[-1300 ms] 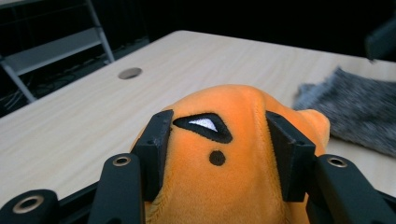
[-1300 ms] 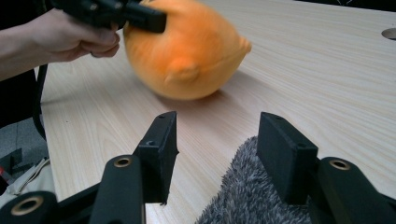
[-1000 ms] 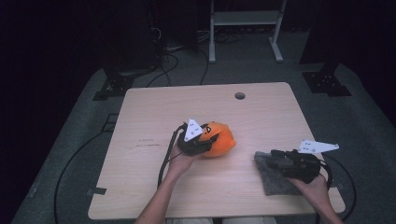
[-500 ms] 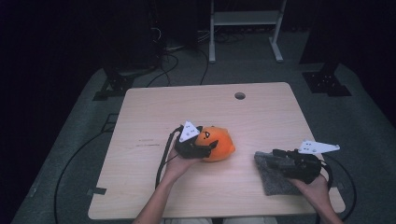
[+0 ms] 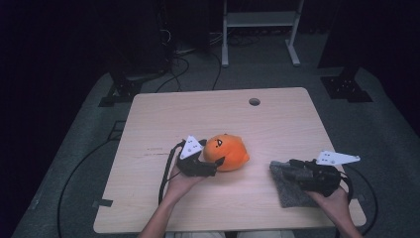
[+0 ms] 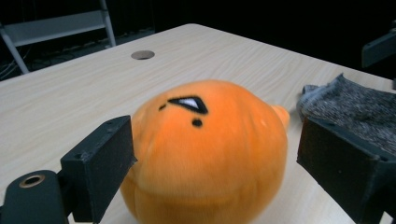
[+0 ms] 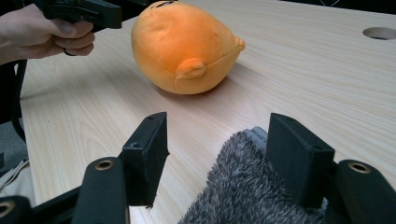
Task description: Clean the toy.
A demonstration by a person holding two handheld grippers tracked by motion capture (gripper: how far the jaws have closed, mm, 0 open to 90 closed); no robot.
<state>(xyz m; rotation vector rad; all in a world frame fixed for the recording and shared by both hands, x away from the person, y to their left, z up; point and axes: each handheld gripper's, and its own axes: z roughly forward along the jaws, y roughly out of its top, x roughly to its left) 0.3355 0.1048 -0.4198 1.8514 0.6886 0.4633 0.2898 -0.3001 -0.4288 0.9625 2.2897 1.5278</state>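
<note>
On the table (image 5: 163, 119), orange plush (image 5: 229, 151) lies lengthwise left-right, face toward the left gripper (image 5: 214, 165), jaws just opened wide around it, clear of its sides.

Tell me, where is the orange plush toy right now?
In the high view, the orange plush toy sits mid-table, beside the left claw, with the grey cloth to its right.

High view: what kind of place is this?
Probably a lab or recording studio, not a home. A lone wooden table with a cable hole stands on grey floor against a dark surround, with cables and stand bases behind it.
</note>
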